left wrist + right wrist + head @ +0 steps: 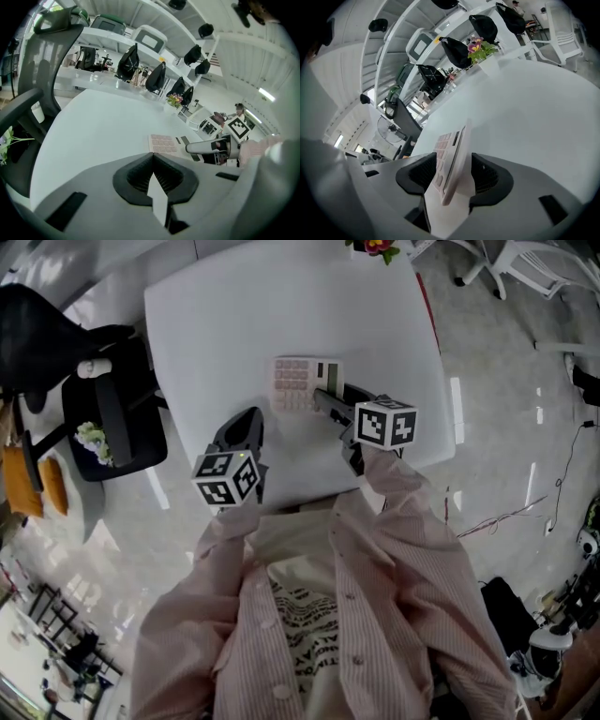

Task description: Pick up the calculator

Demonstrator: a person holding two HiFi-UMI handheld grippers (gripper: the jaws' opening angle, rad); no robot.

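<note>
Pink-keyed plastic pinched edge-on at 6 o'clock of the right gripper view: calculator (451, 161) clamped between the ribbed pads of the right hand-held gripper (452, 178), caught only by its near end, far end tilted out toward 12 o'clock. Looks barely clear of the desk (234, 324), or resting on it by the far edge; cannot tell which. From the head camera, lies just past the desk's centre, at about 1 o'clock from the left hand-held gripper (246, 427). That left one clenched on nothing, pads pressed together, hovering by the desk's near edge.

Risks, as a judgement:
- slipping out of so shallow a bite on smooth casing
- swinging down about the pinch under the overhanging weight
- pressing keys or flexing the thin body under too hard a squeeze
- clipping the desk with the far corner on a quick or tilted lift

Worth keeping level and slow.

Underneath: smooth white desk, bare apart from flowers (375, 247) at 12 o'clock. At 9 o'clock, black office chair (108, 418). Farther out, glossy pale floor (506, 381), white chairs (534, 263) at 1 o'clock, loose cables (506, 517) at 3 o'clock. Beyond, dark chairs (154, 77) and monitors (150, 40) along further long desks.
</note>
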